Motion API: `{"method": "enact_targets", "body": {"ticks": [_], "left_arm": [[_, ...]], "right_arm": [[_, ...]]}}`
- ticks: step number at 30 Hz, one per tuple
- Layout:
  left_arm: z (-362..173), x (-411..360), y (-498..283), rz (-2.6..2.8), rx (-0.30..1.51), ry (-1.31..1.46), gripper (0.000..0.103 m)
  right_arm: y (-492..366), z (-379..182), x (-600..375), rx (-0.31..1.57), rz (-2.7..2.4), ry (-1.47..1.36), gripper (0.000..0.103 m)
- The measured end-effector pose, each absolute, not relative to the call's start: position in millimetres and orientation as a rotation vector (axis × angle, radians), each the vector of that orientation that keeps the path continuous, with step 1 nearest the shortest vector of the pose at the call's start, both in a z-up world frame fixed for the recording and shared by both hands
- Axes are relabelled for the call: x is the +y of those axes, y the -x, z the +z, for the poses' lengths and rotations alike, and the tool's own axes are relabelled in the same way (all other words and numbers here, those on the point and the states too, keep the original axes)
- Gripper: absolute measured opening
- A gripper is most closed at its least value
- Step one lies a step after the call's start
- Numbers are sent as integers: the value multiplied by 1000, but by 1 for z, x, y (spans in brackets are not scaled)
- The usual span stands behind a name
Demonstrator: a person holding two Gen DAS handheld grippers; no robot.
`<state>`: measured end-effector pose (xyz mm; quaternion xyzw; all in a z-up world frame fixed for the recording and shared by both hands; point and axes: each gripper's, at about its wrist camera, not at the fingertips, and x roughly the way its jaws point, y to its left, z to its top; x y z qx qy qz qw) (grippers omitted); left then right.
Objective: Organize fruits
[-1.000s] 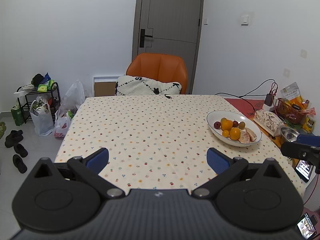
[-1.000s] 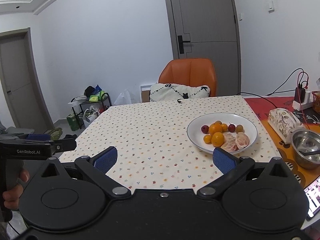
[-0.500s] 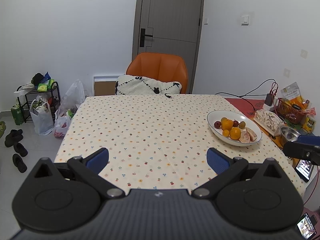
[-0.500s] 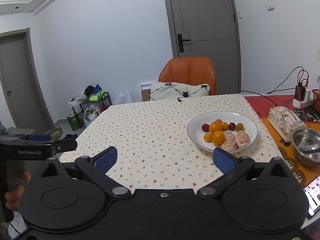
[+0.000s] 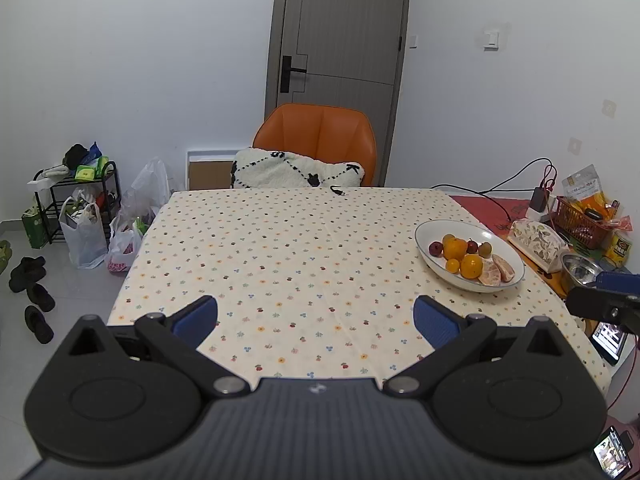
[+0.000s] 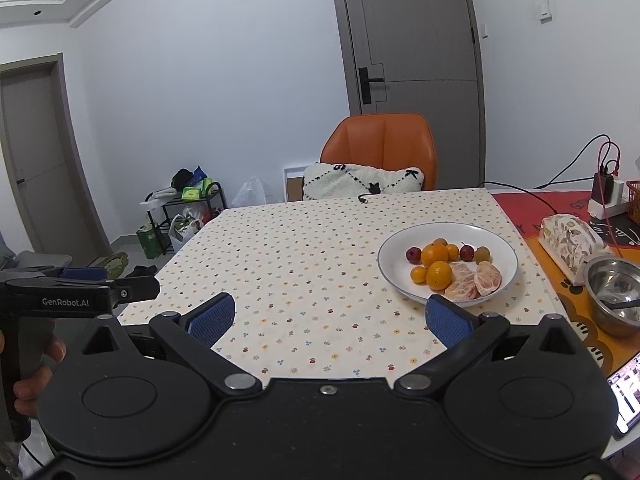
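A white bowl (image 5: 427, 236) (image 6: 390, 258) stands on the right side of the floral-cloth table (image 5: 288, 248) (image 6: 304, 248). It holds oranges (image 6: 439, 275), small red fruits (image 6: 413, 254), a greenish fruit (image 6: 482, 254) and peeled citrus pieces (image 6: 487, 277). My left gripper (image 5: 315, 320) is open over the near table edge, with nothing between its blue pads. My right gripper (image 6: 328, 318) is open too, its right pad just in front of the bowl's near rim. The left gripper's body (image 6: 76, 300), held by a hand, shows at the left of the right wrist view.
An orange chair (image 5: 316, 140) with a white cushion stands at the far side. A patterned tissue box (image 6: 570, 240), a steel bowl (image 6: 614, 292), a red basket (image 5: 580, 220), cables and a phone (image 5: 608, 338) crowd the right end. Bags, a rack and shoes lie on the floor at left.
The right gripper has crept forward a little toward the bowl, which now sits slightly lower and closer in its view. The left gripper has barely moved.
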<state>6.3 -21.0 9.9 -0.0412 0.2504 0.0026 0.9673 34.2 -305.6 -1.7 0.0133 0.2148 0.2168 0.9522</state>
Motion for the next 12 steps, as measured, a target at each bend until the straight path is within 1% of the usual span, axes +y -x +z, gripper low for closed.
{"method": "enact_targets", "body": {"ticks": [12], "left_arm": [[5, -20, -8, -4, 517, 89, 103]], "right_arm": [[-36, -3, -306, 441, 432, -33, 103]]}}
